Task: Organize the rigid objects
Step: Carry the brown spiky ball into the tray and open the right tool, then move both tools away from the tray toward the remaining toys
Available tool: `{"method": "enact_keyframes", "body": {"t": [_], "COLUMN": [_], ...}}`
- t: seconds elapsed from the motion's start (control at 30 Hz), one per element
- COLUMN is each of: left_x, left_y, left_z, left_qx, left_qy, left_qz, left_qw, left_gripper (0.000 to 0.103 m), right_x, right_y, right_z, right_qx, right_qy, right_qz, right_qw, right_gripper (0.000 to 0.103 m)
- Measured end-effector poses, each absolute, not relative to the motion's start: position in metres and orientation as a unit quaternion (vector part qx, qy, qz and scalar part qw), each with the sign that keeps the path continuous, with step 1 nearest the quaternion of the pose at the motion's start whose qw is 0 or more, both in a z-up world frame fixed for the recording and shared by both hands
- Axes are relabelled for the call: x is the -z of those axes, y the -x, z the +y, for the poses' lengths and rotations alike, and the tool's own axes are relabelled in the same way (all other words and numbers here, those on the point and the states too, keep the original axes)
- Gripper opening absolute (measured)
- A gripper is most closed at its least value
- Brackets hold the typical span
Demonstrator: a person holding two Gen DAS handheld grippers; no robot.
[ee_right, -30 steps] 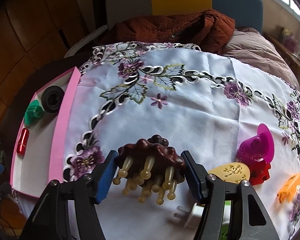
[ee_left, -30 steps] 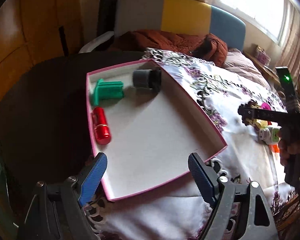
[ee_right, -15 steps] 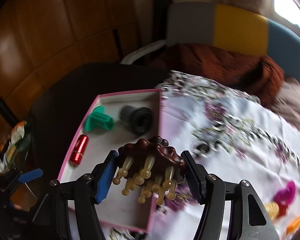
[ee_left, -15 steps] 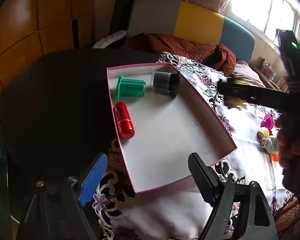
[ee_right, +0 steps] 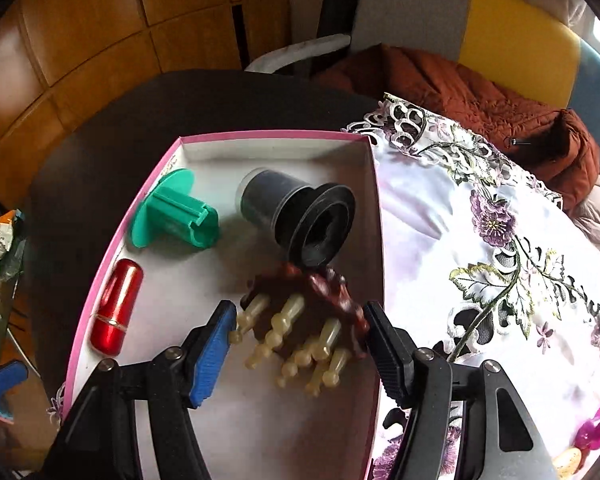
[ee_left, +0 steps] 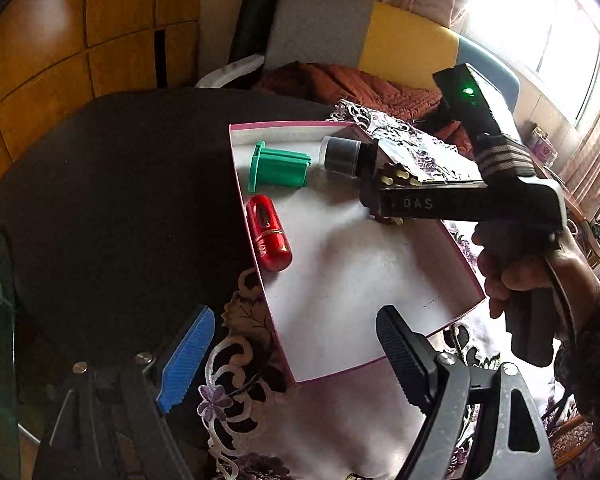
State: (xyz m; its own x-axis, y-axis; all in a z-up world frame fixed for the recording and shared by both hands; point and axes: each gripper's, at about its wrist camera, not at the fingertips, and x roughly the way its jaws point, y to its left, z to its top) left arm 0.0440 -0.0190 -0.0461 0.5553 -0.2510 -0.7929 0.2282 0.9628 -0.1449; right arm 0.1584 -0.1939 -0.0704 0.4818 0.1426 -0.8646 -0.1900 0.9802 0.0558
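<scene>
A pink-rimmed white box (ee_left: 340, 292) (ee_right: 260, 138) holds a green plastic piece (ee_left: 278, 168) (ee_right: 172, 216), a black cylinder (ee_left: 346, 156) (ee_right: 300, 216) and a red capsule (ee_left: 268, 232) (ee_right: 116, 312). My right gripper (ee_right: 298, 344) (ee_left: 380, 200) is over the box with its jaws spread. The brown massager with cream prongs (ee_right: 304, 320) sits between them, blurred and tilted, seemingly loose. My left gripper (ee_left: 288, 356) is open and empty at the box's near edge.
The box lies on a white floral cloth (ee_right: 480, 248) over a dark round table (ee_left: 120, 184). Pink and yellow toys (ee_right: 592, 432) lie at the cloth's right. A chair with a rust-brown jacket (ee_right: 460, 88) stands behind.
My right gripper carried the brown massager left from the cloth to over the box, and its jaws have now spread. The left gripper drew back a little.
</scene>
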Motion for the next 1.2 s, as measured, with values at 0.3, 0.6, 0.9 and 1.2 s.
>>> {"method": "enact_keyframes", "body": {"t": [0.3,0.6,0.9,1.2], "left_x": [0.043,0.035,0.031,0.03], "left_y": [-0.04,-0.031,-0.025,-0.02], "left_z": [-0.02,-0.028,-0.039,-0.052], "left_qx": [0.136,0.14,0.147,0.16], "left_qy": [0.008,-0.005,-0.02,-0.039], "left_qz": [0.447,0.437,0.433,0.43], "left_qw": [0.884,0.888,0.889,0.888], "left_gripper": [0.085,0.085,0.085,0.085], "right_x": [0.037,0.017,0.016,0.007], "right_y": [-0.131,-0.09,-0.053,-0.027], "right_z": [-0.205,-0.232,-0.257,-0.308], "right_qx": [-0.105,-0.08,-0.057,-0.005], "right_qy": [-0.012,-0.02,0.007,0.003], "right_qz": [0.465,0.439,0.435,0.427], "right_qw": [0.879,0.895,0.899,0.904], "right_gripper": [0.087,0.093,0.096,0.096]}}
